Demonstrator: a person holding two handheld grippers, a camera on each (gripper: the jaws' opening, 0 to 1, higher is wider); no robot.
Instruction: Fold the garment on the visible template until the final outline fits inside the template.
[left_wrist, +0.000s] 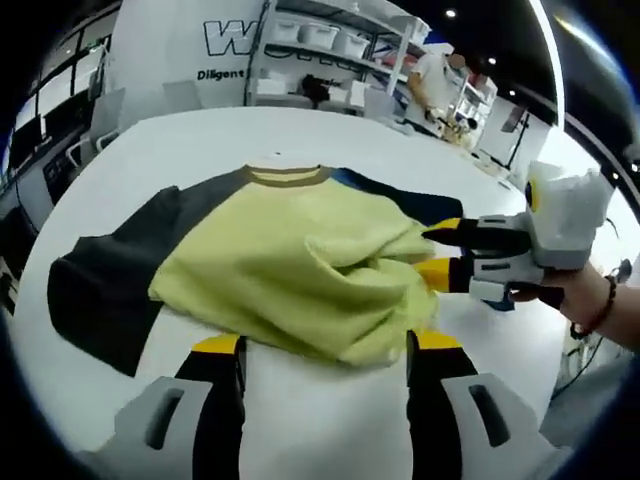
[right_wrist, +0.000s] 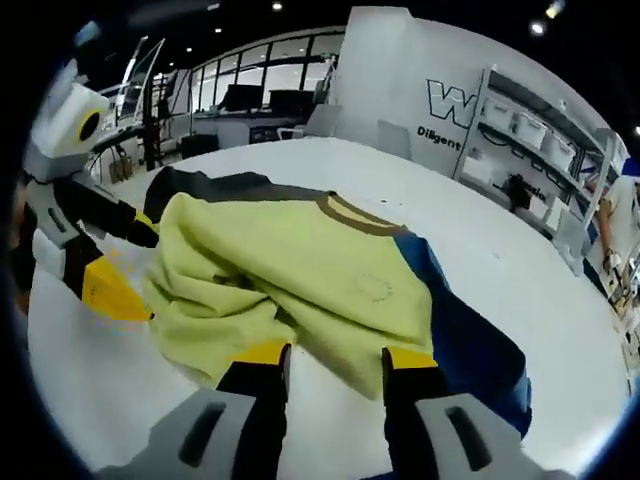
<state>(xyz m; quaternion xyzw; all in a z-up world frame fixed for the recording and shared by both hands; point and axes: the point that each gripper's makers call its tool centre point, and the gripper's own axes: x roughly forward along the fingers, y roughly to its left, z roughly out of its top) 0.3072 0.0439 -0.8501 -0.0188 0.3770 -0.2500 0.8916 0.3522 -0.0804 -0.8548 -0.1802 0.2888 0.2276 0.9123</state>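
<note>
A yellow-green shirt (left_wrist: 290, 265) with a brown collar (left_wrist: 288, 177) lies bunched on the white table (left_wrist: 330, 420). One sleeve is dark grey (left_wrist: 100, 285), the other dark blue (right_wrist: 455, 335). My left gripper (left_wrist: 325, 345) stands open at the near hem, its yellow tips just short of the cloth. My right gripper (left_wrist: 440, 250) reaches in from the right, open, with its tips at the shirt's rumpled side. In the right gripper view my right gripper (right_wrist: 335, 355) straddles a fold of the shirt (right_wrist: 300, 270). My left gripper (right_wrist: 125, 260) is open at the left there.
Shelves with white bins (left_wrist: 320, 35) and a person (left_wrist: 435, 80) stand beyond the table's far edge. A white wall with dark lettering (right_wrist: 445, 105) rises behind. A hand (left_wrist: 600, 300) holds the right gripper. Bare tabletop (right_wrist: 520, 260) surrounds the shirt.
</note>
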